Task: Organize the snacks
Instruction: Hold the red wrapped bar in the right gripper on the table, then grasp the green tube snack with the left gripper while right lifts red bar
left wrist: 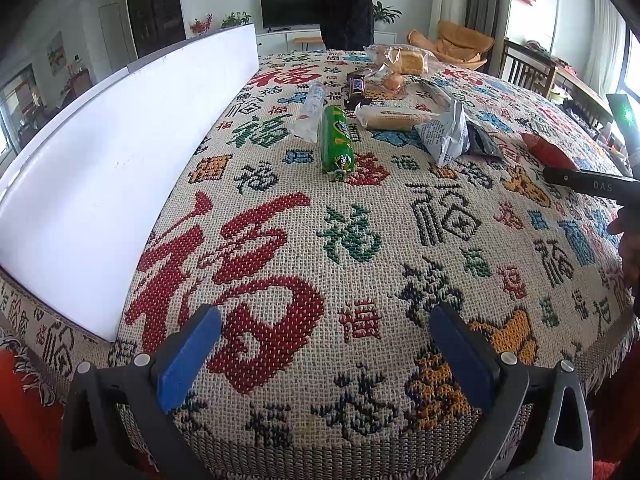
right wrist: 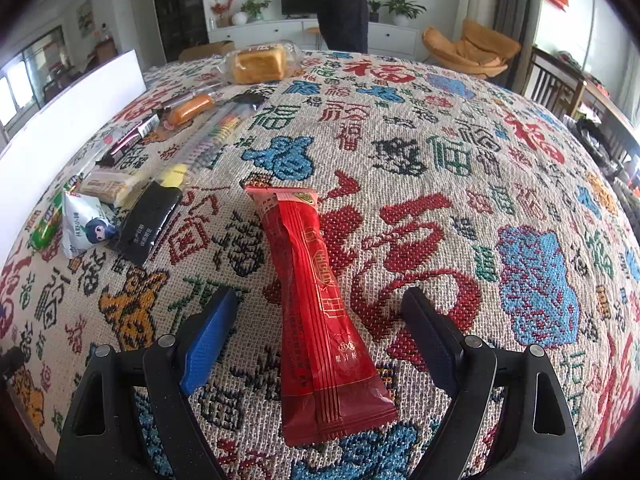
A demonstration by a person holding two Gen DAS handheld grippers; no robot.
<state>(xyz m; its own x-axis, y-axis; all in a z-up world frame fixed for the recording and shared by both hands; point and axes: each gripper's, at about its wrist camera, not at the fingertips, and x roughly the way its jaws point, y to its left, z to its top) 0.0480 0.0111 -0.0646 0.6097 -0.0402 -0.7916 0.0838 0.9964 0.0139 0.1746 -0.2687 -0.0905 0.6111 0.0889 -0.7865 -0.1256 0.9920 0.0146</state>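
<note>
A long red snack packet [right wrist: 320,304] lies flat on the patterned cloth, between the open jaws of my right gripper [right wrist: 320,320], which does not touch it. Its tip also shows in the left wrist view [left wrist: 548,152]. My left gripper [left wrist: 324,336] is open and empty over bare cloth near the table's front edge. Farther off lie a green roll packet [left wrist: 337,140], a white-grey pouch [left wrist: 446,132], a black packet [right wrist: 150,220], a pale cake bar [left wrist: 394,117], a clear tube packet [left wrist: 311,108] and bagged bread [right wrist: 260,65].
A white board [left wrist: 120,152] stands upright along the table's left side. A person [left wrist: 346,0] stands beyond the far edge. The right gripper's body [left wrist: 588,184] reaches in from the right. A wooden chair [right wrist: 556,88] stands at the right.
</note>
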